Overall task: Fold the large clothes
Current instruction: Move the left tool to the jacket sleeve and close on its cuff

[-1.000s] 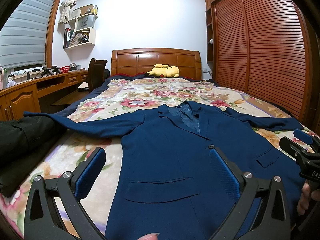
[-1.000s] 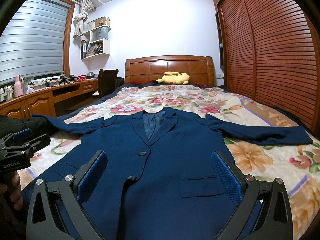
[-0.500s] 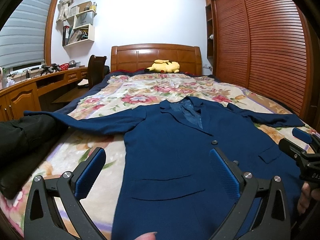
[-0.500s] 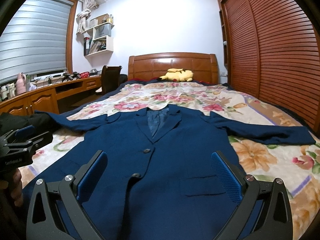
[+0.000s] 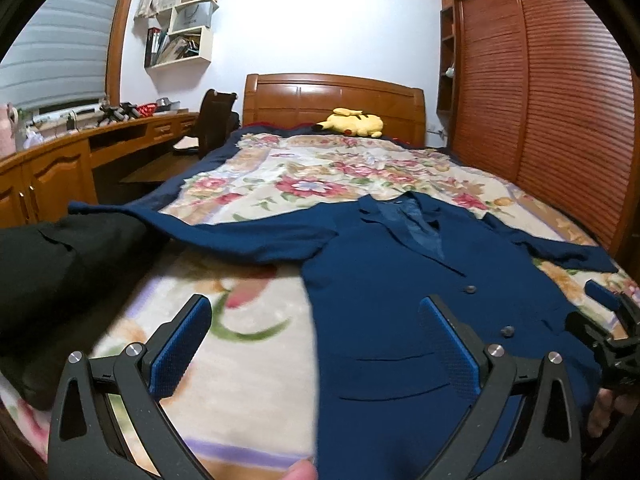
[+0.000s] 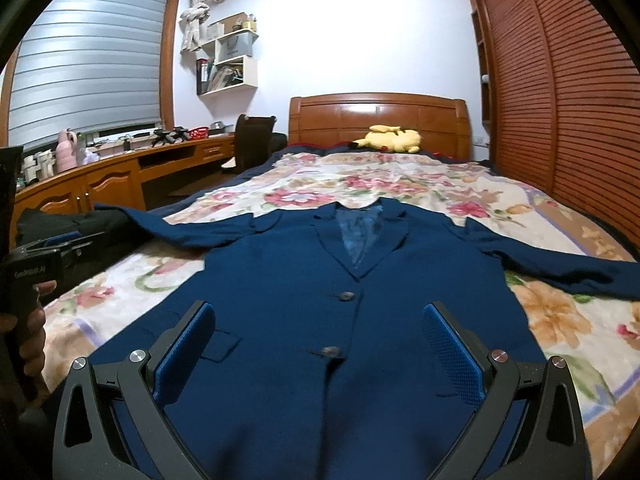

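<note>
A navy blue blazer [image 5: 400, 280] [image 6: 320, 280] lies face up on the floral bedspread [image 5: 312, 168] [image 6: 400, 184], buttoned, both sleeves spread out sideways. My left gripper [image 5: 316, 344] hovers open over the blazer's left hem edge, half over bare bedspread. My right gripper [image 6: 320, 348] hangs open above the lower front of the blazer, near its bottom button [image 6: 330, 351]. Neither holds anything. Each gripper shows at the edge of the other's view, held in a hand.
A black garment [image 5: 52, 272] lies on the bed's left edge under the blazer's left sleeve end. A yellow plush toy [image 6: 394, 139] sits by the wooden headboard [image 6: 376, 120]. A desk [image 6: 120, 172] runs along the left; louvred wardrobe doors [image 6: 568, 100] stand on the right.
My left gripper has shifted left, so the blazer sits further right in its view. My right gripper has moved slightly left toward the blazer's middle. Both stay open.
</note>
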A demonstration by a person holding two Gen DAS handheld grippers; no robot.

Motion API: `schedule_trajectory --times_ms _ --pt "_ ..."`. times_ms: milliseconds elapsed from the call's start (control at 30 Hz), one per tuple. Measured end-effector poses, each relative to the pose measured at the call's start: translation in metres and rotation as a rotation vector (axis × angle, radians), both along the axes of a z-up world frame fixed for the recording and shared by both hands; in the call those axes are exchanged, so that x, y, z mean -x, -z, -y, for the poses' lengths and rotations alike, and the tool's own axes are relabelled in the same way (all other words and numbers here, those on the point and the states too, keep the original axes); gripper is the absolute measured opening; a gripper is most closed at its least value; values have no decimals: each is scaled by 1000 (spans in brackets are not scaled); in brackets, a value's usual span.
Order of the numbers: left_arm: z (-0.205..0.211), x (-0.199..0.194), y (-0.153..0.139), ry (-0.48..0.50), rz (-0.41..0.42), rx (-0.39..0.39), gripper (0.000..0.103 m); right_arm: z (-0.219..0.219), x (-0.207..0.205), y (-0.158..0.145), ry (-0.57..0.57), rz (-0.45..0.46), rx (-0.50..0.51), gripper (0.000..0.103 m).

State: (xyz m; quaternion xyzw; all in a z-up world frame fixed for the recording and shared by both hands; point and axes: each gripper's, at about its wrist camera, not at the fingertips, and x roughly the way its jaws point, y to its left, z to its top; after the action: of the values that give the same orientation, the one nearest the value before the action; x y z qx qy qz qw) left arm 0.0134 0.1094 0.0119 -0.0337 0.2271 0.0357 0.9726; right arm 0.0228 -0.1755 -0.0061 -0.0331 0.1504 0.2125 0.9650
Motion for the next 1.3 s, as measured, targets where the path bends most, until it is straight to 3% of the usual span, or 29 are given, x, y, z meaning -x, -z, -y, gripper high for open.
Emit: schedule_trajectory --times_ms 133,700,867,1033,1300 --pt "-15 -4 0 -11 -13 -39 103 -3 -1 -1 -19 2 -1 103" --pt "-79 -44 2 -29 -62 -40 103 -29 -37 -21 -63 45 10 103" --pt "-94 -70 3 -33 -107 -19 90 -52 -53 -26 -84 45 34 103" --pt "-110 -100 11 -55 -166 1 76 -61 -63 -12 -109 32 63 103" --pt "-136 -142 27 -138 -231 50 73 -66 -87 -4 -137 -40 79 103"
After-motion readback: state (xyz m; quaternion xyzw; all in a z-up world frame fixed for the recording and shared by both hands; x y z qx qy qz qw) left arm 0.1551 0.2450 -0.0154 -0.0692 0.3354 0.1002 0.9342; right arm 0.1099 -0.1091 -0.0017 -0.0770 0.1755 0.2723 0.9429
